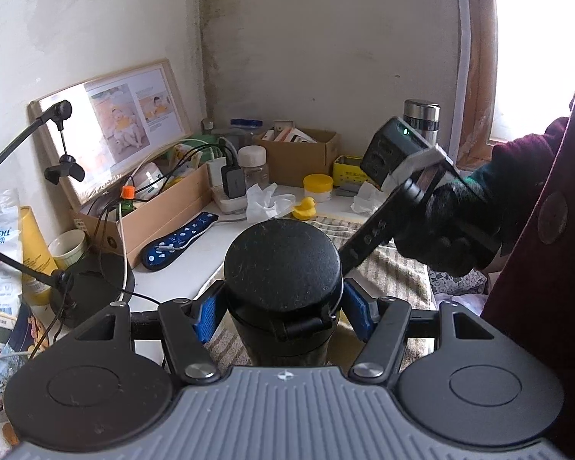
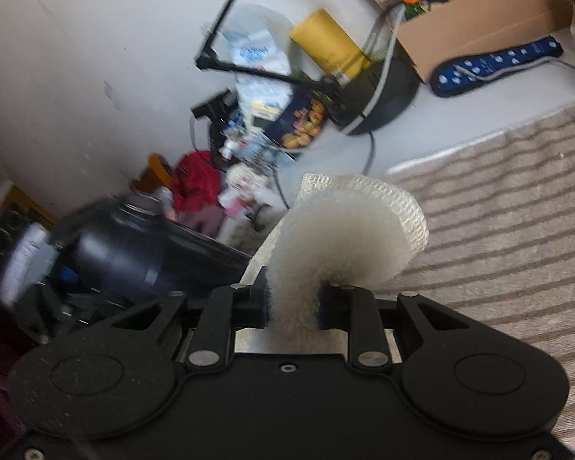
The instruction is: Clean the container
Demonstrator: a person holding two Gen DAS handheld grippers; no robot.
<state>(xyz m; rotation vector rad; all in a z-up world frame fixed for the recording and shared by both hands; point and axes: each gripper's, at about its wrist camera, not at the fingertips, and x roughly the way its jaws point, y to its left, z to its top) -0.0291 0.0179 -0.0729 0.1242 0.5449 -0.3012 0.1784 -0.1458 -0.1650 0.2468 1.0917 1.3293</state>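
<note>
A black cylindrical container [image 1: 283,268] with a closed black lid stands upright between my left gripper's blue pads [image 1: 207,316]. My left gripper [image 1: 283,312] is shut on it just under the lid, above a striped towel [image 1: 395,276]. The container also shows blurred in the right wrist view [image 2: 134,253], at the left. My right gripper [image 2: 293,303] is shut on a white folded sponge [image 2: 349,230], held above the striped towel [image 2: 498,230]. In the left wrist view the right gripper's body [image 1: 410,176] is raised to the right of the container, held by a dark-gloved hand; its fingertips are hidden behind the container.
The white table [image 1: 195,253] is crowded: a cardboard box [image 1: 165,211], a blue power strip [image 1: 180,239], a black lamp base [image 1: 96,280], a yellow duck [image 1: 304,207], tissues [image 1: 264,201], a yellow-lidded jar [image 1: 318,188], a steel flask [image 1: 421,119]. Walls close behind and left.
</note>
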